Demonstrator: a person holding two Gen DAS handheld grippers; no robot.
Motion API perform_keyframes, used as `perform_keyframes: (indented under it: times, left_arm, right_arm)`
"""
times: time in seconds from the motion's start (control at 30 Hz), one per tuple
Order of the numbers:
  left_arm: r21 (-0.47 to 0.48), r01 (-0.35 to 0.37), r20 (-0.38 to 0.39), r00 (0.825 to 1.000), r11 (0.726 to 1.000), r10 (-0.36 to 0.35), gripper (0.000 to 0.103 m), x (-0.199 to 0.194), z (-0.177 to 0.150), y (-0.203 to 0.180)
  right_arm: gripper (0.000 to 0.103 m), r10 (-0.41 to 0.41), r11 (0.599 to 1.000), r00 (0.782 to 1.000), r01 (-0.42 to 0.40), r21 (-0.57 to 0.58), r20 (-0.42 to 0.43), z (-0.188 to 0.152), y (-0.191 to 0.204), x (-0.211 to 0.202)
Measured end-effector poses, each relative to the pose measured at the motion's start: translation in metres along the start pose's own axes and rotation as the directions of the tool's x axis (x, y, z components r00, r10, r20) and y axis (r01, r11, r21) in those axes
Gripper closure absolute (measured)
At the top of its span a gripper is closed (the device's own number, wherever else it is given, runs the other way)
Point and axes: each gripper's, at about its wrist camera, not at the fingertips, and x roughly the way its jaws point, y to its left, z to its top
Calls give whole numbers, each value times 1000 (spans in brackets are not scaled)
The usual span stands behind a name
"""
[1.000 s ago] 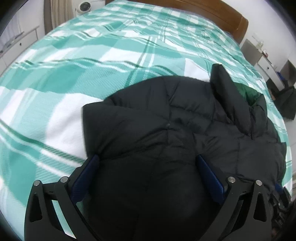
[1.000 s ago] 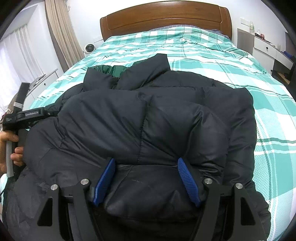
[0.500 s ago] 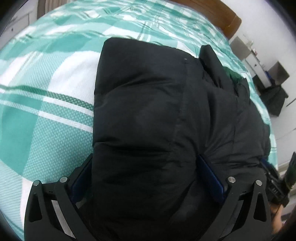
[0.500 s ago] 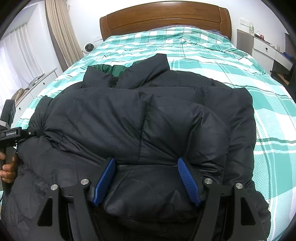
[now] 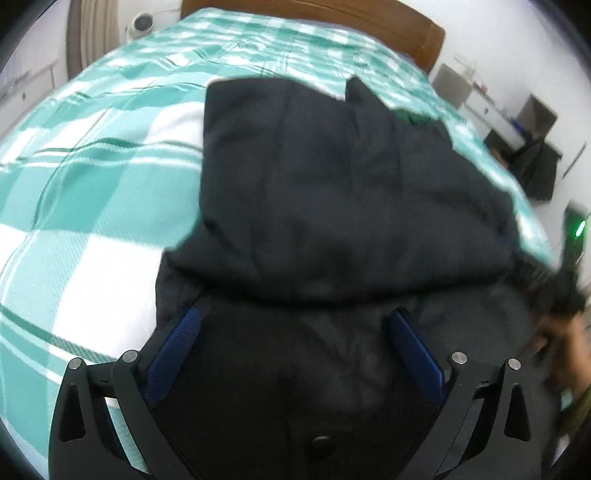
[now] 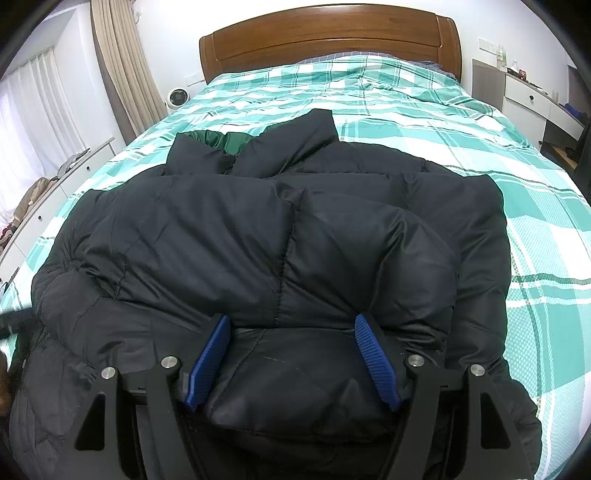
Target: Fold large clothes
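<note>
One black quilted puffer jacket, dark green lining showing at the collar, spread across the foot half of the teal-and-white plaid bedspread. Folded into thick layers, with the collar pointing toward the brown wooden headboard and the bulk of the padding heaped toward the near edge of the bedspread.

Right gripper with blue ribbed pads set wide on either side of a puffy bulge of the jacket hem; fabric filling the gap between the jaws and touching both pads. Hard to tell whether clamped or merely pushed into the padding.

Left gripper likewise spread wide over the jacket, dark blue pads flanking a broad fold of black cloth; view blurred, so grip cannot be judged. Bedspread bare to the left of the jacket in this view, headboard far beyond.

Beyond the bedspread: beige curtain and small round white fan left of the headboard, white drawer unit right of it.
</note>
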Motion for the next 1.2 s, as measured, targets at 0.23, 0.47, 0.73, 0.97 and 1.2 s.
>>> perform_keyframes:
  times: [0.23, 0.47, 0.73, 0.97, 1.2]
  left_arm:
    - [60, -67, 57, 996, 996, 63, 1, 3, -11, -13]
    - [73, -93, 30, 995, 993, 91, 2, -14, -7, -20]
    - [128, -31, 75, 997, 991, 21, 2, -89, -57, -24]
    - [142, -69, 102, 993, 987, 55, 1, -87, -122, -18]
    - [149, -75, 169, 984, 986, 49, 1, -71, -129, -15]
  right_arm:
    - [31, 8, 1000, 1000, -8, 8, 23, -3, -3, -2]
    - [31, 6, 1000, 1000, -6, 2, -12, 3, -1, -11]
    - [31, -1, 991, 998, -7, -133, -64, -27, 23, -102]
    - [31, 6, 990, 998, -15, -143, -62, -127, 32, -140]
    - [30, 55, 995, 993, -46, -86, 103, -163, 16, -141]
